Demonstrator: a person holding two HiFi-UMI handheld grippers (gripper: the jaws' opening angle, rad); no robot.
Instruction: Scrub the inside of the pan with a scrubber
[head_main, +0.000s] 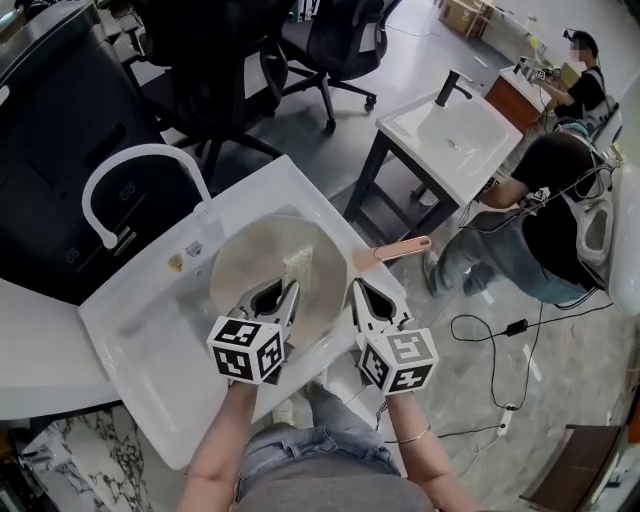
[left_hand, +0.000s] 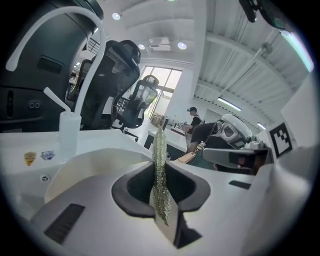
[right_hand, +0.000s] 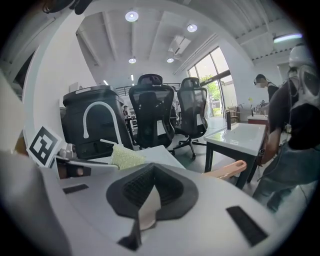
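A round pan (head_main: 250, 262) with a pale cream inside lies in the white sink (head_main: 140, 330), its peach handle (head_main: 402, 248) pointing right. My left gripper (head_main: 292, 286) is shut on a thin yellow-green scrubber (head_main: 298, 266) that stands on edge over the pan's inside; the left gripper view shows the scrubber (left_hand: 160, 165) edge-on between the jaws. My right gripper (head_main: 358, 291) is at the pan's right rim next to the handle (right_hand: 227, 170), shut on a thin beige edge (right_hand: 148, 205) that looks like the pan's rim.
A white arched faucet (head_main: 130, 165) rises at the sink's back left, with a clear bottle (left_hand: 69, 132) beside it. A second sink table (head_main: 455, 130) stands to the right, office chairs (head_main: 330, 40) behind. A person (head_main: 545, 200) crouches at right; cables (head_main: 500, 330) lie on the floor.
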